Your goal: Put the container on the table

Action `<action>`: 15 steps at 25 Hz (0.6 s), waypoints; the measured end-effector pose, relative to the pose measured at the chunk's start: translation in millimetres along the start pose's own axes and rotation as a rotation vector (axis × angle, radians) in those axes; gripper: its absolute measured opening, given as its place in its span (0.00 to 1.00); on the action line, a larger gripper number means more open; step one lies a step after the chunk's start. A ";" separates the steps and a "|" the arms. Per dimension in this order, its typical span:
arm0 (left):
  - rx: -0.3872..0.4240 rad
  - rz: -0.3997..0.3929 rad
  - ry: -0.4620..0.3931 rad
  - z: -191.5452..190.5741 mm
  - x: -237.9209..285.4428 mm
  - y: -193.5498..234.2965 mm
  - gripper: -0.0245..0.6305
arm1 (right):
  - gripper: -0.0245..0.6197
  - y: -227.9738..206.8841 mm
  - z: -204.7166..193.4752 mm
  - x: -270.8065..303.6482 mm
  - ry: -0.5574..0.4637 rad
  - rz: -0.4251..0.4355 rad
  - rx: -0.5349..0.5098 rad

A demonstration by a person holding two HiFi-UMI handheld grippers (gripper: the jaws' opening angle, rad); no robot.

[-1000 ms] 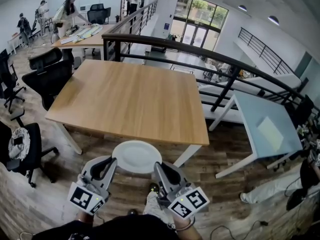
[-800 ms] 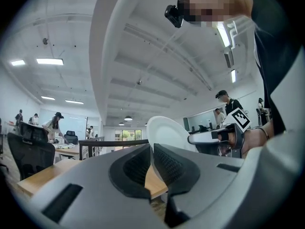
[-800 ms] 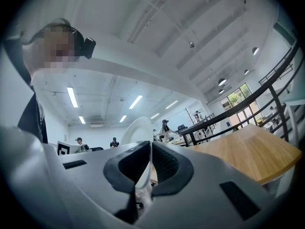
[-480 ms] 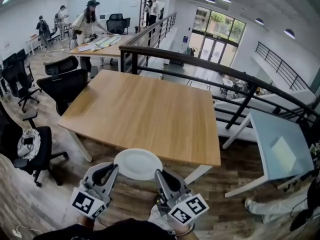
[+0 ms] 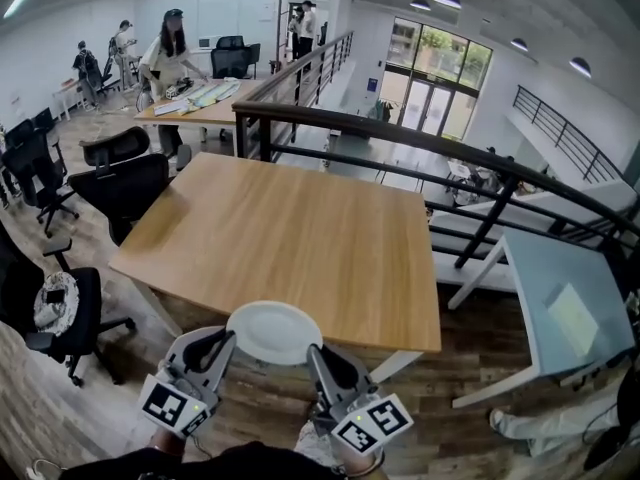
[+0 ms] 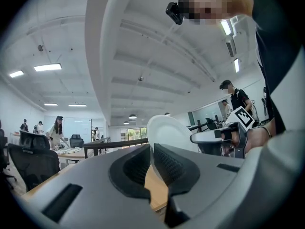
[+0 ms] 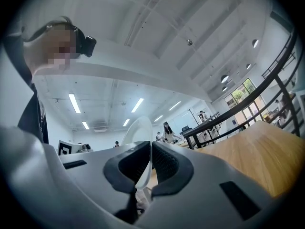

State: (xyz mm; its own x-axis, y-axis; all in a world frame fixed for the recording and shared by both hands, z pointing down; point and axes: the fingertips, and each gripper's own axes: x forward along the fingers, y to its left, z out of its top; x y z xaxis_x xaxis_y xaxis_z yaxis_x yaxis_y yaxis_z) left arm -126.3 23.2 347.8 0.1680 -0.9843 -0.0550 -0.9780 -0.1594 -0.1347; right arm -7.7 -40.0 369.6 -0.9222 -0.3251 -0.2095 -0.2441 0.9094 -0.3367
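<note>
You have the white plate (image 5: 273,332) pinched from both sides. Your left gripper (image 5: 220,343) is clamped on its left rim and your right gripper (image 5: 320,356) is clenched on the right rim, which likely keeps it level and stops it tipping. It hangs at the near edge of the wooden table (image 5: 290,218), not yet set down.

container (image 5: 273,332): smooth matt white, plastic-looking | table (image 5: 300,228): pale wood, smooth satin finish
</note>
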 end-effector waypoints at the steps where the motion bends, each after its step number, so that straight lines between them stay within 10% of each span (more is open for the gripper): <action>1: 0.002 0.000 -0.001 2.0 5.7 0.6 0.09 | 0.08 -4.4 3.9 2.1 -0.004 0.002 0.000; 15: 0.034 0.022 -0.023 17.5 93.8 13.2 0.09 | 0.08 -76.9 45.7 29.8 -0.074 0.015 -0.013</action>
State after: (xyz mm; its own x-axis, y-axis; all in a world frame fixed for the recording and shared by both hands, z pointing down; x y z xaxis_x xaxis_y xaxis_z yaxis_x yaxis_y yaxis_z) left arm -121.3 -69.9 323.5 0.1495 -0.9855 -0.0805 -0.9767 -0.1345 -0.1671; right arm -2.7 -131.4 347.3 -0.9011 -0.3295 -0.2818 -0.2351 0.9175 -0.3209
